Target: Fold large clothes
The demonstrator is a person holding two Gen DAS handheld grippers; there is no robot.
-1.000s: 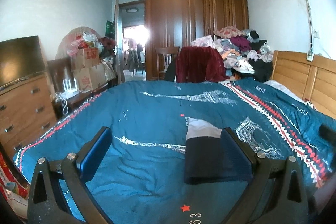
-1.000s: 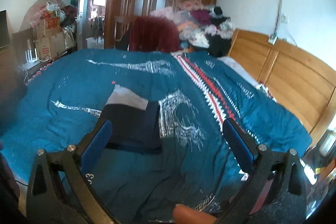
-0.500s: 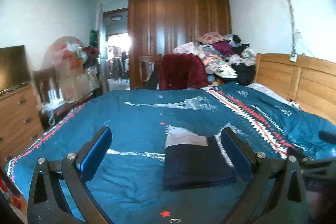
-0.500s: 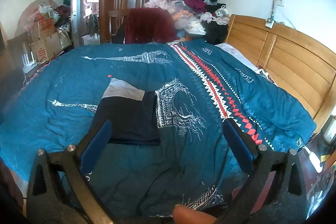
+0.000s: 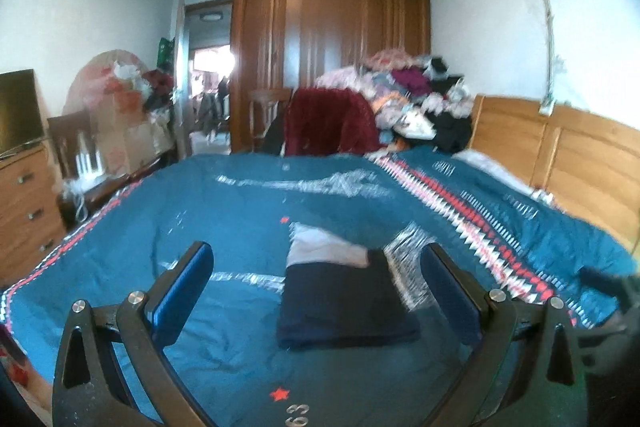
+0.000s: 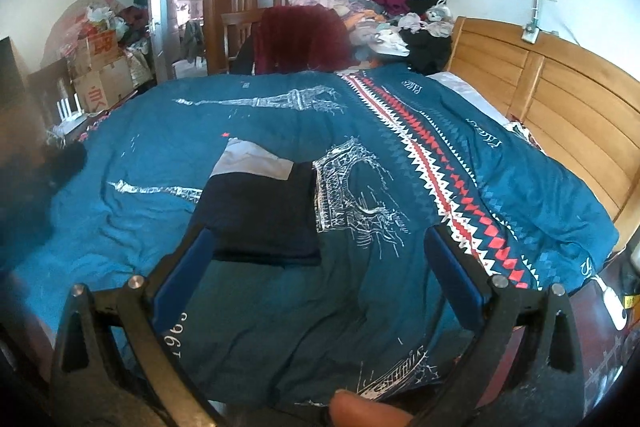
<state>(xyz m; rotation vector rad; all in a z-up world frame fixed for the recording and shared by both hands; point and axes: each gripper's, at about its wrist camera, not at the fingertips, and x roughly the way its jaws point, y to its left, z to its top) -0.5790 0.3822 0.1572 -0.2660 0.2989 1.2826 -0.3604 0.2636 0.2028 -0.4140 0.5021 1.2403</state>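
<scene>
- Left gripper (image 5: 318, 277): jaws spread wide, holding nothing, poised above the bedspread (image 5: 224, 211).
- Right gripper (image 6: 316, 259): jaws likewise spread and empty; a fingertip (image 6: 360, 409) shows at the lower edge.
- The folded garment (image 5: 340, 299), dark navy with a pale grey panel at its far end, lies flat just ahead between the left jaws and ahead of the right gripper's left jaw.
- Judgement: this fold looks finished. Before fetching another piece, check that the 2 layers lie square, then press the edges flat rather than pinching them.
- Beyond, a heap of clothes (image 6: 384, 7) waits near the headboard (image 6: 560, 99).
</scene>
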